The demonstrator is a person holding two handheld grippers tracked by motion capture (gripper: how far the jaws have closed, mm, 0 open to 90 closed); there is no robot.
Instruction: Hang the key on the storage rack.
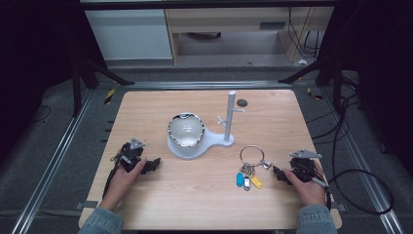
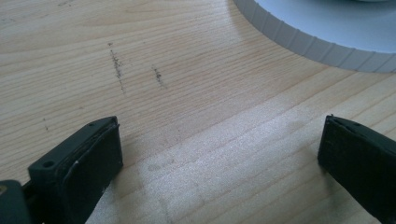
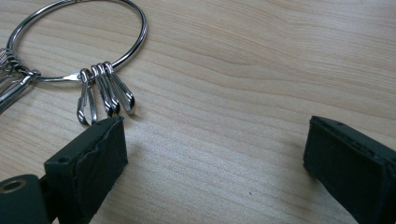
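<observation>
A large metal key ring point(image 1: 248, 169) lies flat on the wooden table point(image 1: 204, 200), right of centre, with blue point(image 1: 239, 179), white point(image 1: 247, 183) and yellow point(image 1: 256, 182) tags. My right gripper point(image 1: 278, 173) rests open on the table just right of it. In the right gripper view the ring point(image 3: 135, 42) and its small clips point(image 3: 107, 93) lie beyond the left jaw, and the right gripper point(image 3: 217, 135) holds nothing. My left gripper point(image 1: 154, 164) rests open at the table's left, pointing towards the white stand; in the left gripper view the left gripper point(image 2: 222, 140) has only bare wood between its jaws.
A white stand point(image 1: 212, 141) sits mid-table with an upright post point(image 1: 230, 114) bearing short pegs. A shiny bowl point(image 1: 185, 129) sits on its round base, whose ribbed edge point(image 2: 327, 42) lies ahead of the left jaws. A dark round spot point(image 1: 242, 103) marks the far table.
</observation>
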